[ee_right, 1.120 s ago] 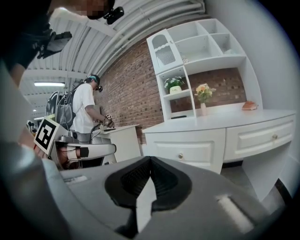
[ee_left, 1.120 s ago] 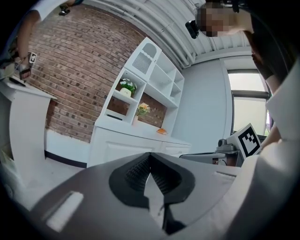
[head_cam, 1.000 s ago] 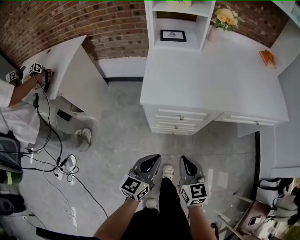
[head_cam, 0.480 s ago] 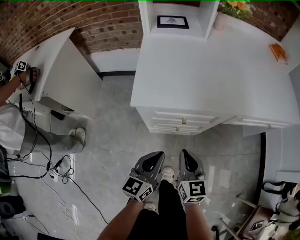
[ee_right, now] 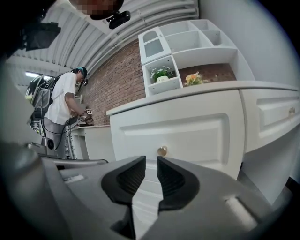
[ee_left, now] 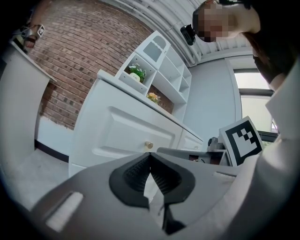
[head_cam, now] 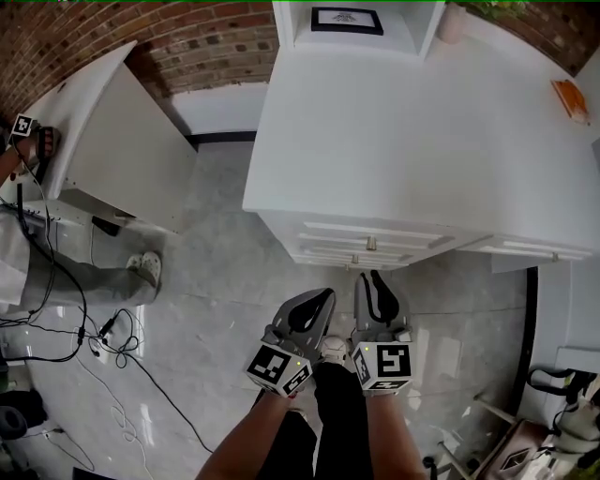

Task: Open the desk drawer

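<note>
The white desk [head_cam: 422, 141] has a stack of drawers under its front edge. The top drawer [head_cam: 328, 232] carries a small brass knob [head_cam: 371, 244]. Both grippers hover over the floor just short of the drawers. My left gripper [head_cam: 322, 296] is shut with nothing in it, and the knob [ee_left: 149, 145] shows just above its tips [ee_left: 150, 155]. My right gripper [head_cam: 371, 279] points at the top drawer [ee_right: 187, 133]. Its jaws are opening, with a narrow gap [ee_right: 151, 163] and nothing between them. The knob [ee_right: 162, 150] sits just beyond and above that gap, untouched.
A second white desk [head_cam: 112, 141] stands at the left, where another person [ee_right: 61, 105] works with grippers. Cables [head_cam: 103, 328] trail on the grey floor at the left. A framed picture [head_cam: 347, 19] sits in the shelf unit, an orange object [head_cam: 570, 94] at the desk's right.
Both grippers have moved forward toward the drawer stack, and the desk now fills more of the head view. The person at the left desk has slid toward the frame's edge.
</note>
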Motion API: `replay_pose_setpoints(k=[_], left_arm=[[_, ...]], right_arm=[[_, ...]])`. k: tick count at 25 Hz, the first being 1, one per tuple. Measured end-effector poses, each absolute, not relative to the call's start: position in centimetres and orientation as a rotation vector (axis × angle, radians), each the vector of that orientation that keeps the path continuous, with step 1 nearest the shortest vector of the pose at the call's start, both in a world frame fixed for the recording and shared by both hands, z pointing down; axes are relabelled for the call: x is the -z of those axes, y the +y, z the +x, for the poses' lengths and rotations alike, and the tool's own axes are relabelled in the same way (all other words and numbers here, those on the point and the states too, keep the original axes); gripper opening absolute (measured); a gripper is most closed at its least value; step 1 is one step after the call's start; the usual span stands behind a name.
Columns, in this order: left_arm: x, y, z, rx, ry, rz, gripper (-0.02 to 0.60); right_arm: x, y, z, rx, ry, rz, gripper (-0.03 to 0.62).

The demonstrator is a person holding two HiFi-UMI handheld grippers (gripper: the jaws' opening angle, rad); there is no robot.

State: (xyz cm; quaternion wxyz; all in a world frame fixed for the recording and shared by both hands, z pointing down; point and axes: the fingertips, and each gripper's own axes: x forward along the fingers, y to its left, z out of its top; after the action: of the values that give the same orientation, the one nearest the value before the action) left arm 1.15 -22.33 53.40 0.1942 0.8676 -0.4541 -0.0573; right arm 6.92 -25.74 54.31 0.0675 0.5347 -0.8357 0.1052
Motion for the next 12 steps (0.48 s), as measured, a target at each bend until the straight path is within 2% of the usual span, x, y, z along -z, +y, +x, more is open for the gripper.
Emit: replay_pose_setpoints(k=[6,12], left_arm=[[-54.4,-23.9,1.2,0.216,-1.266,2.412,0.003],[-55.0,-25.2,1.7,0.226,-1.263,2.421,0.003]], right_arm=[[-54.8,-28.3,7.2,-0.294,-2.495,1.676,0.116],[-54.4,-29.6,6.9,-0.257,-2.505,1.694,0.129]])
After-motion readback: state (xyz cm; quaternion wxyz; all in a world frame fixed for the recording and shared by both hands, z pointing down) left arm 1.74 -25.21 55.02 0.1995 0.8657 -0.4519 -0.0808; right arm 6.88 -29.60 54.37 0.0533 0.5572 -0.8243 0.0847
